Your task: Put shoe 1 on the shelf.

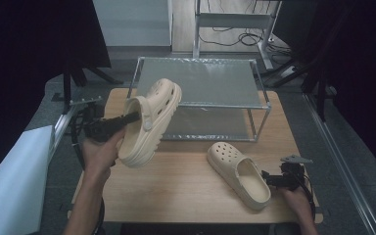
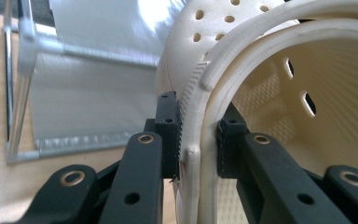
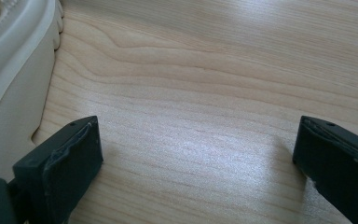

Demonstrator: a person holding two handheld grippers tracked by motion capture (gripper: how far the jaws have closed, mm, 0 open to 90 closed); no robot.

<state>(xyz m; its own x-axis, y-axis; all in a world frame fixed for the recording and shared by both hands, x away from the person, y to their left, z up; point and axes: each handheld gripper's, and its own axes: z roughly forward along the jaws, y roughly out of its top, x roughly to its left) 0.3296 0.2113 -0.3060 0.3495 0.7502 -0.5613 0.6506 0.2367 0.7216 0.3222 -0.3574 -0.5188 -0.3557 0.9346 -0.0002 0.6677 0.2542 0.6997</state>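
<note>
My left gripper (image 1: 134,117) is shut on the heel rim of a cream clog (image 1: 152,120), which it holds tilted in the air in front of a metal shelf rack (image 1: 203,98). In the left gripper view both black jaws pinch the clog's (image 2: 261,70) collar at my left gripper (image 2: 198,140), one pad outside and one inside. A second cream clog (image 1: 237,174) lies flat on the wooden table (image 1: 186,181), toe toward the rack. My right gripper (image 1: 269,180) sits just right of its heel. In the right gripper view my right gripper (image 3: 196,163) is open over bare wood, with the clog's sole (image 3: 14,74) at the left.
The two-level rack with grey shelf panels stands at the back of the table. A white sheet (image 1: 10,181) leans off the table's left side. Dark stands and cables (image 1: 245,36) lie on the floor behind.
</note>
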